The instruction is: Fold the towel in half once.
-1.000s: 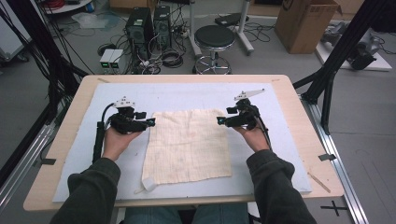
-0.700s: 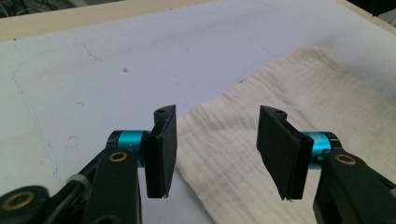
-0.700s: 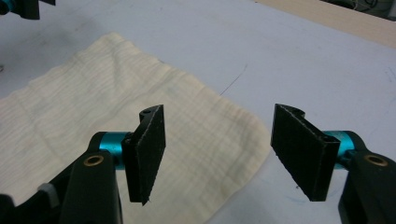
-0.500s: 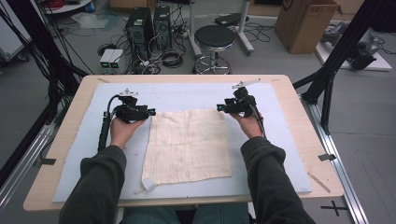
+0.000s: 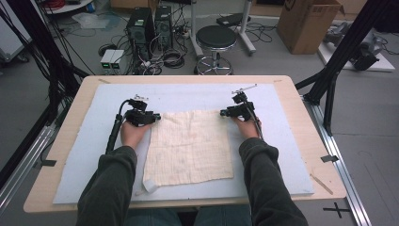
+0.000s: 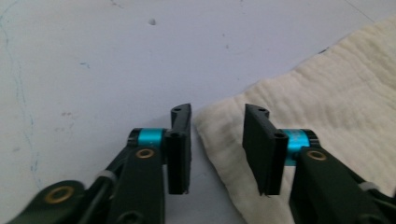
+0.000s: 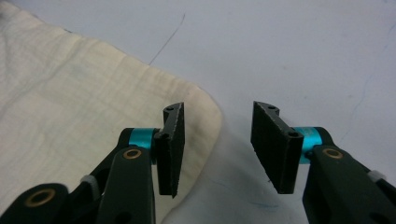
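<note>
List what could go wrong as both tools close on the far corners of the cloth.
1. The left tool straddles only the cloth corner's tip, jaws just closing, not yet pressing; it may pinch too little and slip.
2. The right tool has one jaw over the cloth's edge and one over bare mat; the corner might escape.
3. Uneven grips could skew the fold.

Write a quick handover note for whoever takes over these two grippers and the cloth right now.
Left gripper: open, jaws just been closing, straddling the cloth's far left corner, no grip yet.
Right gripper: open, jaws likewise closing, at the far right corner, one jaw over the cloth.
Cloth lies flat on the pale mat, near left corner curled.
Done: both grippers placed at the corners.
Left: probably pinch both corners, then move the cloth.
</note>
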